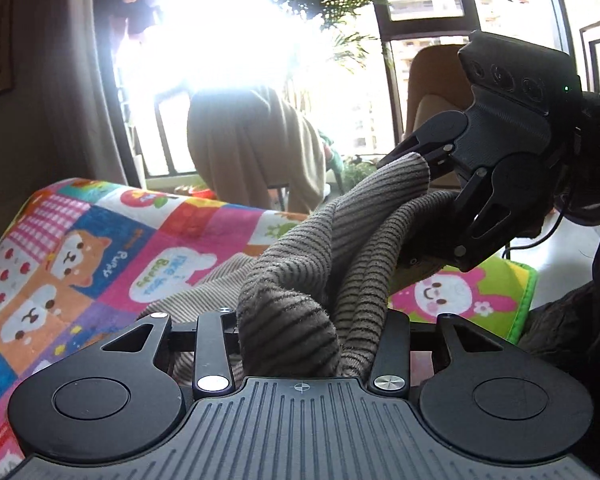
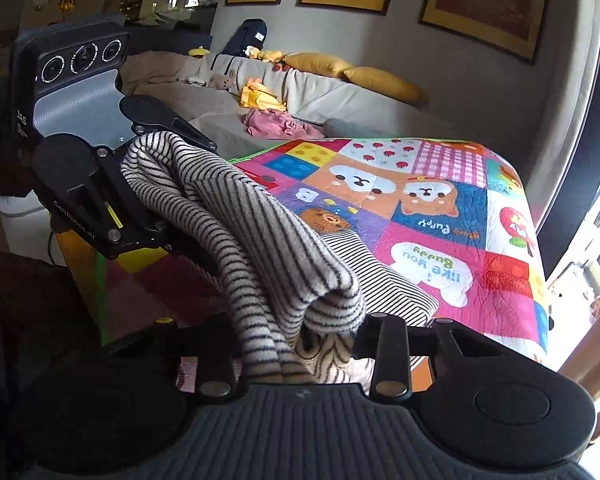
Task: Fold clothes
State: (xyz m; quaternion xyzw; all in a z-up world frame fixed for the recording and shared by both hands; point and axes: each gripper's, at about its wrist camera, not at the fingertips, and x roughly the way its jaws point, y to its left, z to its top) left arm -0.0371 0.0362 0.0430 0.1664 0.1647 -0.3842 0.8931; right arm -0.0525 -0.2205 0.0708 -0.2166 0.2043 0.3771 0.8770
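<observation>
Both my tongs are clamped on the same striped garment (image 2: 236, 216): the left gripper (image 1: 300, 344) has a bunched fold pinched between its fingers, and the right gripper (image 2: 300, 352) bites another bunch of the same cloth. In each wrist view I see the other gripper across from me with the fabric strung between the two, lifted off the surface. The rest of the garment trails down onto the patchwork cartoon blanket (image 2: 440, 208) covering the table, with a flat striped part lying near the blanket's near edge, just below my right tong. Progress, as a judgement: mid-fold, one end raised and held at two points, the lower part flat on the blanket; what's left is to carry the held edge over and lay it down square. How many folds are already in that flat part I can't tell, since the backlight from the window (image 1: 228, 40) washes out the left view and my own fingers hide the cloth's edges. Containers: no basket, bin or box shows in either view, so there's nothing holding clothes. Loose pink and yellow clothes (image 2: 276, 120) lie on the sofa (image 2: 340, 92) beyond the blanket's far edge.
</observation>
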